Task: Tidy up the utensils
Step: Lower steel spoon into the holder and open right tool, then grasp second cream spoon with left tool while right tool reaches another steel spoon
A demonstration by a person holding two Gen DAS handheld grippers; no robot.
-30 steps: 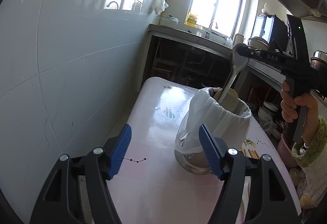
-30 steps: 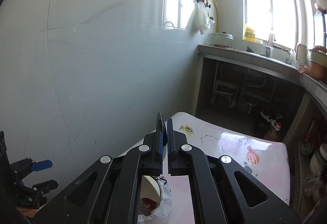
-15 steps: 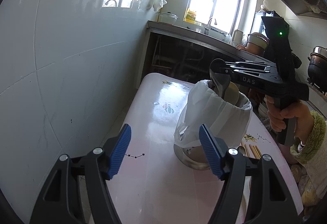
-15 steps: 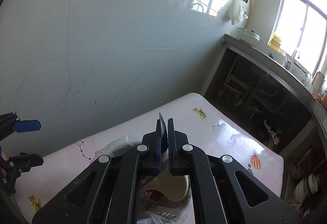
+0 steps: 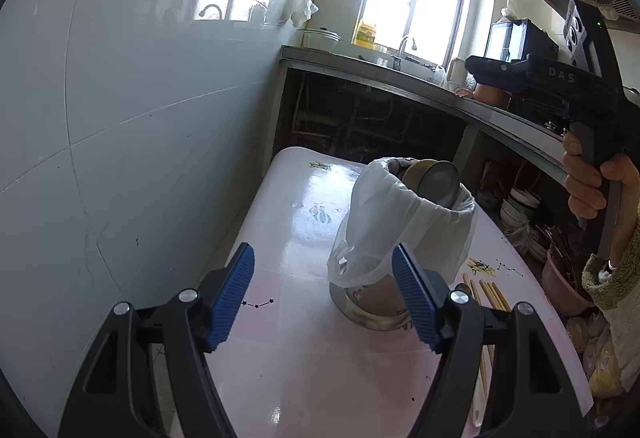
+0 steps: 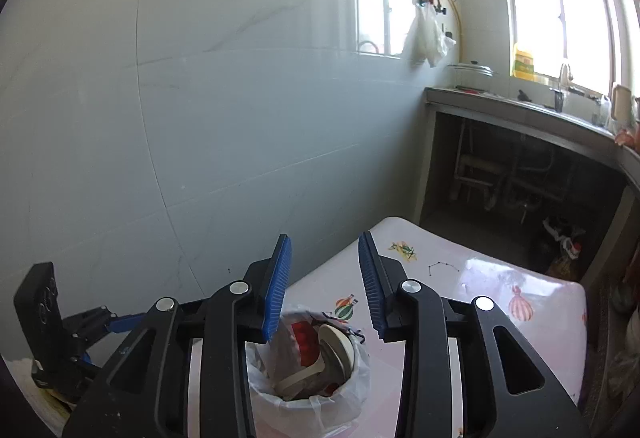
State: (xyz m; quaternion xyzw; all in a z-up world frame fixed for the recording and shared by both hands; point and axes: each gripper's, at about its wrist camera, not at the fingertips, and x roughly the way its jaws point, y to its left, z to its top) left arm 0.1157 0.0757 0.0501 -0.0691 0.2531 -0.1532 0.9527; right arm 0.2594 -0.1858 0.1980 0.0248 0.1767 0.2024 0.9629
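Spoon (image 6: 324, 352) inside bagged pot (image 5: 404, 238), seen only past opening right tongs (image 6: 324, 278)

Chopsticks (image 5: 486, 294) partly behind the left tool (image 5: 324, 298); bag-lined pot (image 5: 404, 238) contents unclear.

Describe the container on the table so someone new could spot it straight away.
On the pink patterned table by the tiled wall stands a round steel pot. It alone wears a white plastic bag liner, with bowls poking out; wooden chopsticks lie flat beside it.
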